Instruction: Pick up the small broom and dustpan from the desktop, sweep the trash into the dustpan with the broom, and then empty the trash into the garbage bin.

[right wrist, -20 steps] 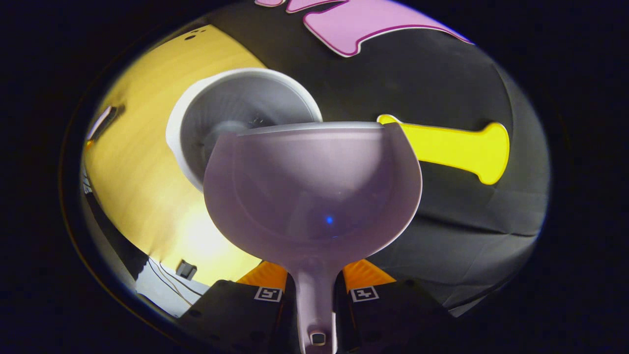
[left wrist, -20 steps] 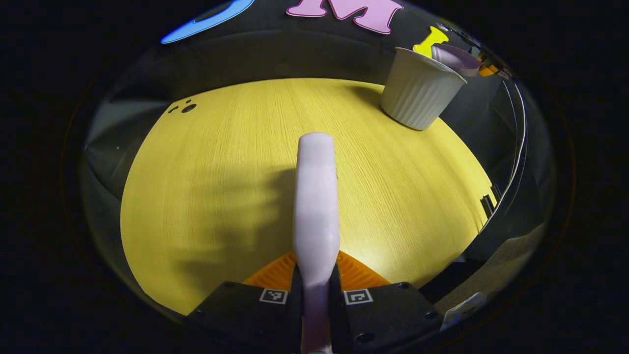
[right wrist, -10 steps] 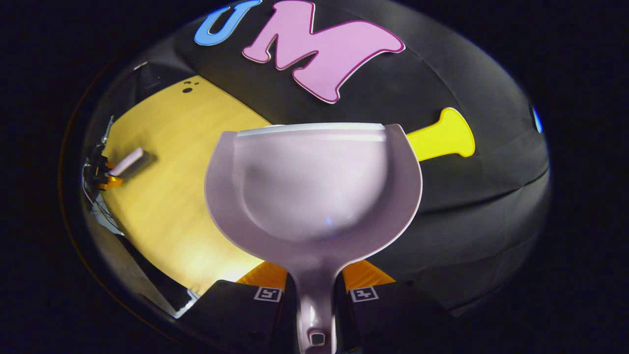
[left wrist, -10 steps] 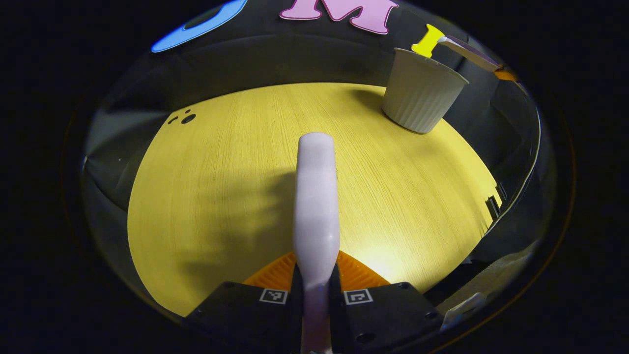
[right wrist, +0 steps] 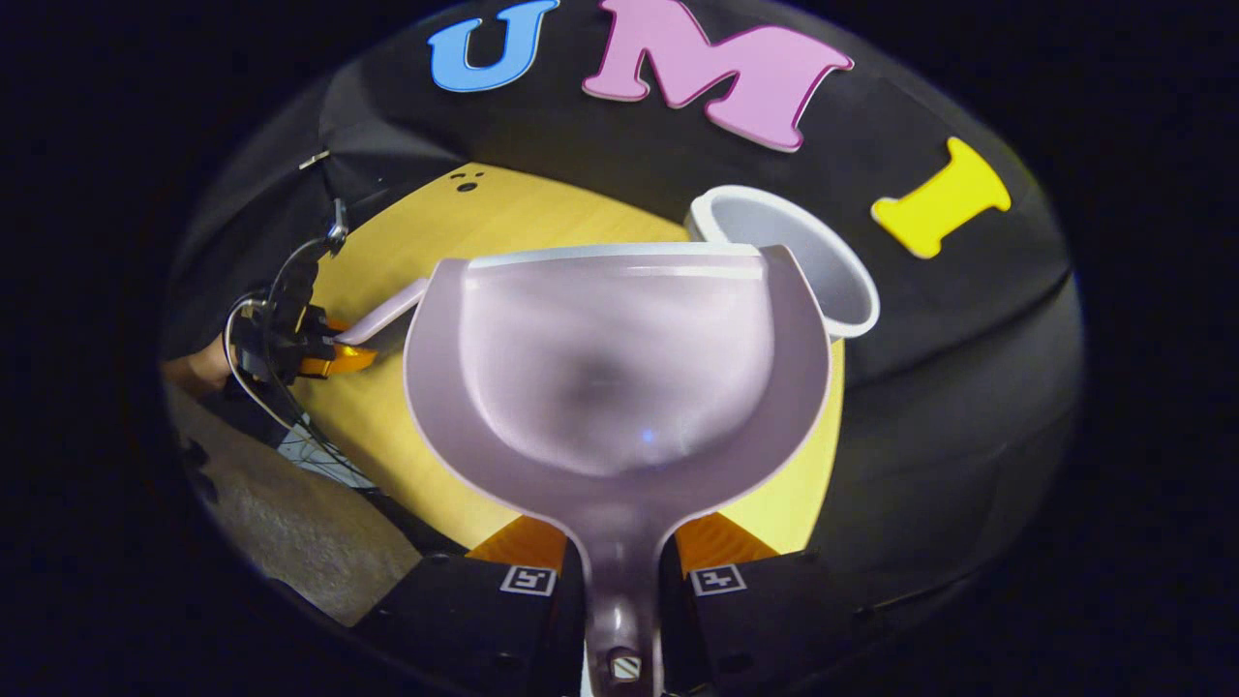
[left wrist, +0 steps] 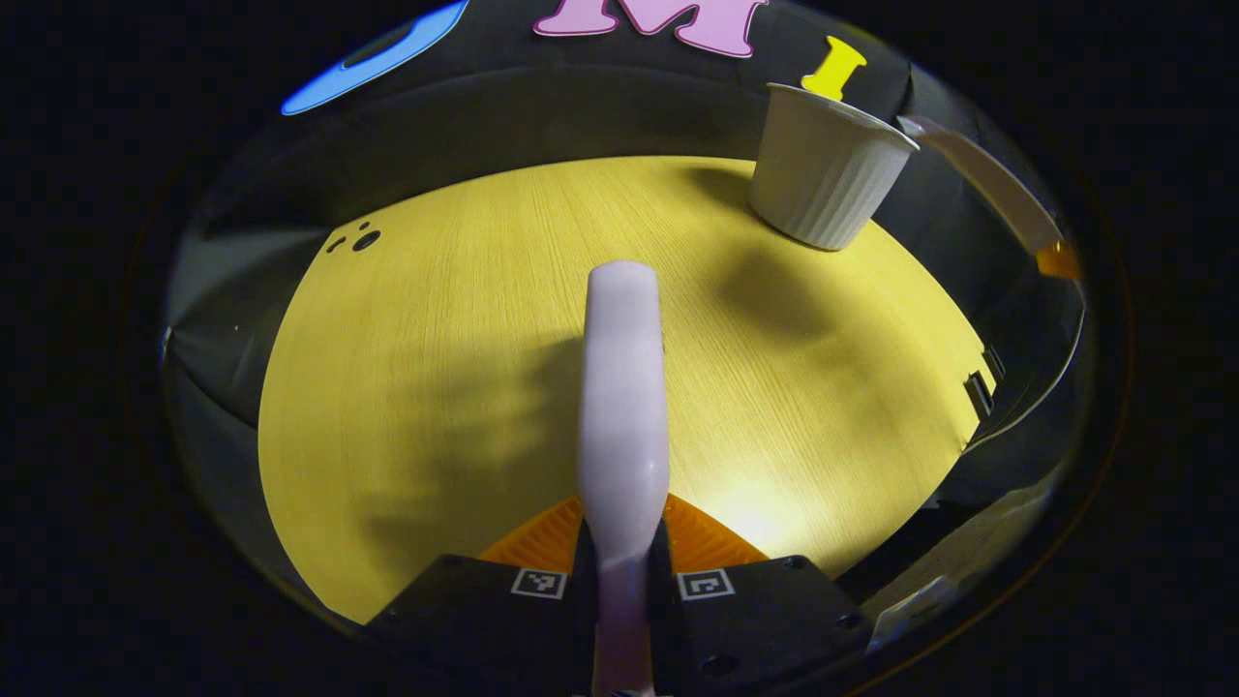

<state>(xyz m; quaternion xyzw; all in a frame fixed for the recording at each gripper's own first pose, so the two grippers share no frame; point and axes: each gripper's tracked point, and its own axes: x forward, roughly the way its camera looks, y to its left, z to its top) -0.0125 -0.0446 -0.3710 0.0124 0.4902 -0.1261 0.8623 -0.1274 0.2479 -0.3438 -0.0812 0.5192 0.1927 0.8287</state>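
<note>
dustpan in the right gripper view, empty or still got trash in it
Empty: the dustpan held by the right hand-held gripper shows a bare scoop.

Dim booth; glare and soft shadows on the desktop (left wrist: 436, 387), edges fisheye-warped.

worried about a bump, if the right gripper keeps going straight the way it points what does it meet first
Likely the garbage bin: the dustpan clamped in the right gripper leads, and the bin's rim sits just past its front edge, slightly right. Depth is unclear, so it may pass over.
</note>
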